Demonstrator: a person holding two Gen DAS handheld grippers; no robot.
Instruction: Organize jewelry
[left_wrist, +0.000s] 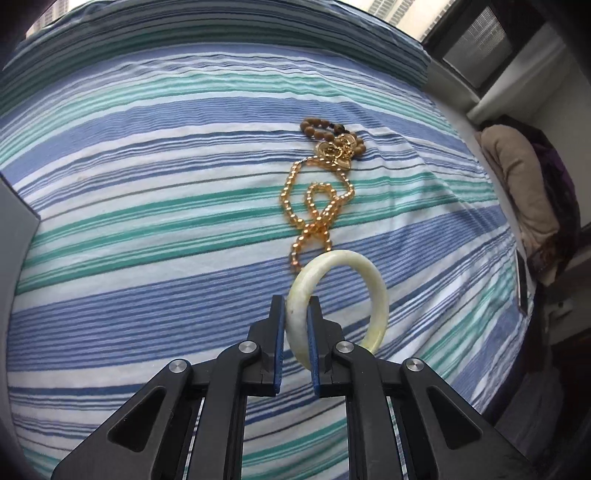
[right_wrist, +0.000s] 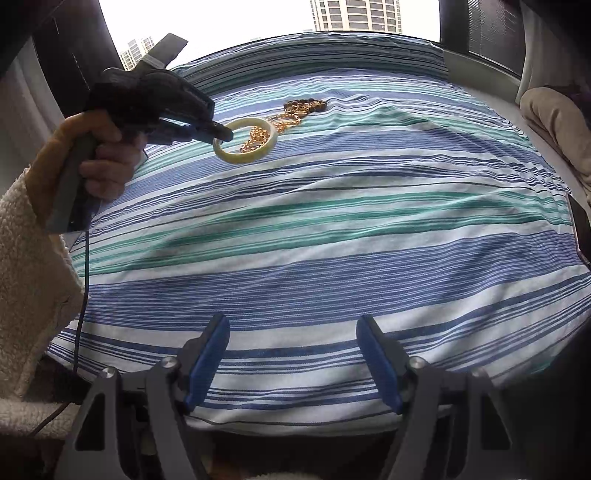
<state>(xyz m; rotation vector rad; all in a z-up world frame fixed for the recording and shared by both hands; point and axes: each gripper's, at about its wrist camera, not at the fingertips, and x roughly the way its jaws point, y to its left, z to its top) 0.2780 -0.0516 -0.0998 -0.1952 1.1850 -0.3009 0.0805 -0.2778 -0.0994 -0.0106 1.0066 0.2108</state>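
- Your left hand-held gripper (left_wrist: 296, 314) is matt black plastic with shiny metal screws and rough-looking blue pads (left_wrist: 314, 332).
- The bangle (left_wrist: 354, 273) you hold looks like smooth, polished pale stone, faintly glossy.
- The bead chain (left_wrist: 317, 210) gleams golden and glossy; the brown beads (left_wrist: 317, 125) look like matt wood.
- The bed sheet (left_wrist: 147, 221) is soft, striped woven cloth, slightly creased.
- Your sleeve (right_wrist: 26, 258) is fluffy cream fleece.

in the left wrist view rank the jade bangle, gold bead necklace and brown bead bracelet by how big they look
1. jade bangle, though it sits nearest the camera in the left gripper, so unsure against
2. gold bead necklace
3. brown bead bracelet
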